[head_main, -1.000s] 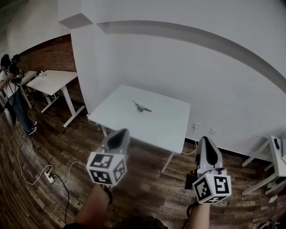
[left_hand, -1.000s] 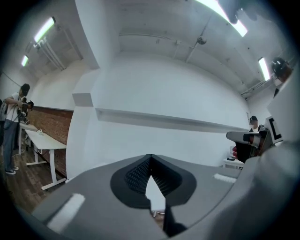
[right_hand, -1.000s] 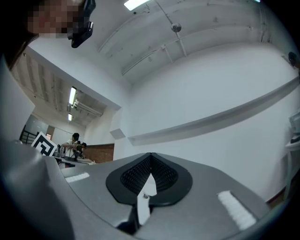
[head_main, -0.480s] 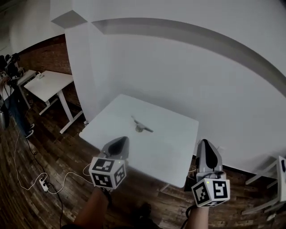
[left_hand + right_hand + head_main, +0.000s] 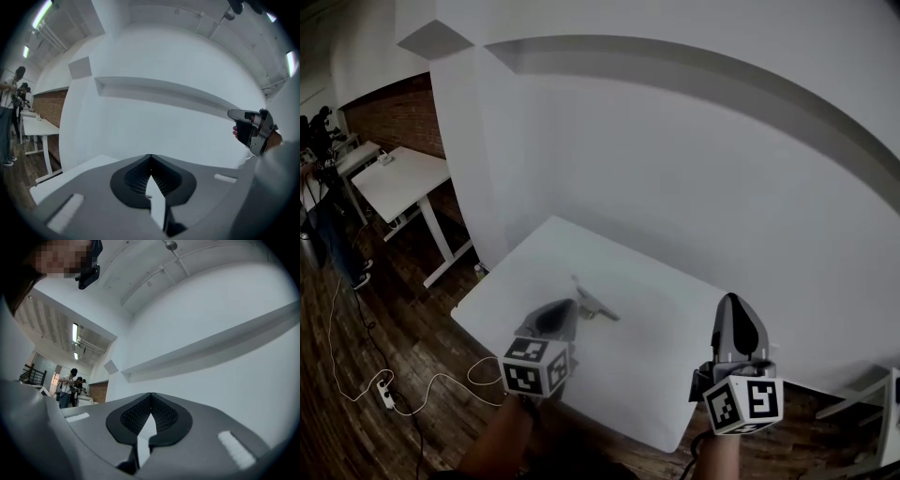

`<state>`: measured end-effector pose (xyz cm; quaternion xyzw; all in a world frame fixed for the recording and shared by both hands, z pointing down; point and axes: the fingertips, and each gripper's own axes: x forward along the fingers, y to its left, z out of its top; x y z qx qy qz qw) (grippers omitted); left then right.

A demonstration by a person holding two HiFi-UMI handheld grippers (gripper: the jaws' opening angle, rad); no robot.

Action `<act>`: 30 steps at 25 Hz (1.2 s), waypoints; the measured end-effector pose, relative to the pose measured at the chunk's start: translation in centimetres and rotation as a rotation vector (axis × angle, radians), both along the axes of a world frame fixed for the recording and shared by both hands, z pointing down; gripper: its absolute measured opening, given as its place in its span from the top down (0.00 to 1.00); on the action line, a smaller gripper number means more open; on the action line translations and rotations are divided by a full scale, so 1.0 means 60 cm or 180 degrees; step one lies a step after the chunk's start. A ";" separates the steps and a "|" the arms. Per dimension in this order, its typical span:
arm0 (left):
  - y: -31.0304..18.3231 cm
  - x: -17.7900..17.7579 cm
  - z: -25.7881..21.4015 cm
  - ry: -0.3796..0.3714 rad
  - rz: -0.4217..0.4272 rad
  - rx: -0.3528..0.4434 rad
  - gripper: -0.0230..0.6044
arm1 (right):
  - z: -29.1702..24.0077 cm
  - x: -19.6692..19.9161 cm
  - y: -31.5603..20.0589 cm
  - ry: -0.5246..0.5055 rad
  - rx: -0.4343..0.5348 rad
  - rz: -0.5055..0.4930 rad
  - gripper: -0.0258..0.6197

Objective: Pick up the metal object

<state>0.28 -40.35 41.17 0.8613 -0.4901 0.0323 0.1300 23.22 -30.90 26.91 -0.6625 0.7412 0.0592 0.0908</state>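
Note:
A small metal object (image 5: 594, 306) lies near the middle of a white table (image 5: 656, 375) in the head view. My left gripper (image 5: 560, 311) hovers just left of it above the table's near side, jaws shut with nothing between them. My right gripper (image 5: 733, 317) is held up over the table's right part, well to the right of the object, also shut and empty. In both gripper views the jaw tips meet against the white wall; the metal object does not show there. The left gripper view catches the right gripper (image 5: 253, 129) at the right.
A white wall (image 5: 675, 169) rises right behind the table. A second white desk (image 5: 398, 178) stands at the far left by a brick wall, with people near it. A cable and power strip (image 5: 384, 394) lie on the wooden floor at left.
The view has closed in on the table, which now sits lower and larger in frame. Both grippers have moved forward over it; the left one now reaches beside the metal object.

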 end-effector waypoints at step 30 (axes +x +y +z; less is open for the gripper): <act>-0.208 0.067 0.469 0.1799 -0.0284 -0.3665 0.68 | 0.064 0.062 -0.178 -0.0050 -0.0222 0.0428 0.94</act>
